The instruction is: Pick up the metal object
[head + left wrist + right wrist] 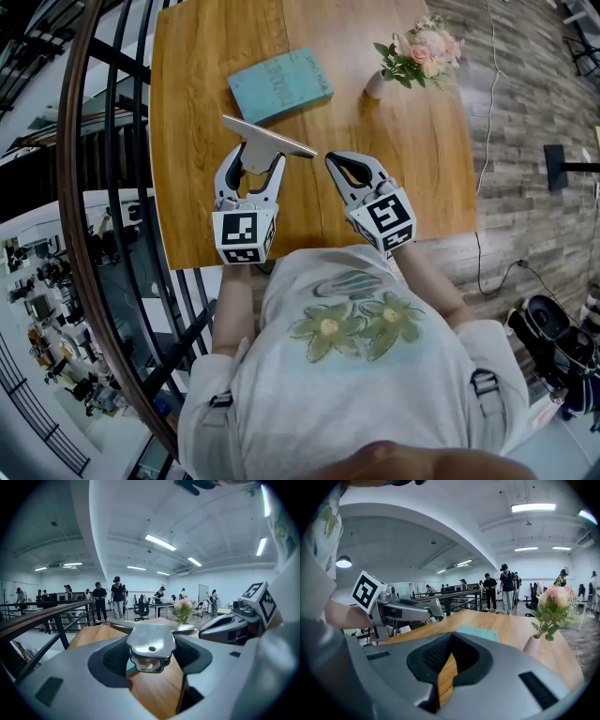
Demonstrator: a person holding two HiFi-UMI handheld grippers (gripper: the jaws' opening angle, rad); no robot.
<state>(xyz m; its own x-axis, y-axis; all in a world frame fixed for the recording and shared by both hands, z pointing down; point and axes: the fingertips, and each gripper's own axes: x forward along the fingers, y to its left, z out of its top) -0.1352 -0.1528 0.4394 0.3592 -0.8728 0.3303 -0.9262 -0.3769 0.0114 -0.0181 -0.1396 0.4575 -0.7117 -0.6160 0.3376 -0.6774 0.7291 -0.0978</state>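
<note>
While level, left tongs clamp metal object.

An open office: desks, swivel chairs, ceiling strip lights, standing people.

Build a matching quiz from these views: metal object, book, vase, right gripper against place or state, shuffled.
1. metal object
2. teal book
3. flower vase
4. right gripper

A. jaws together, nothing between them
B. lying flat on the table, far side
C. clamped in the left gripper, off the table
D. standing upright, to the right of the book

Pairs: 1-C, 2-B, 3-D, 4-A
</note>
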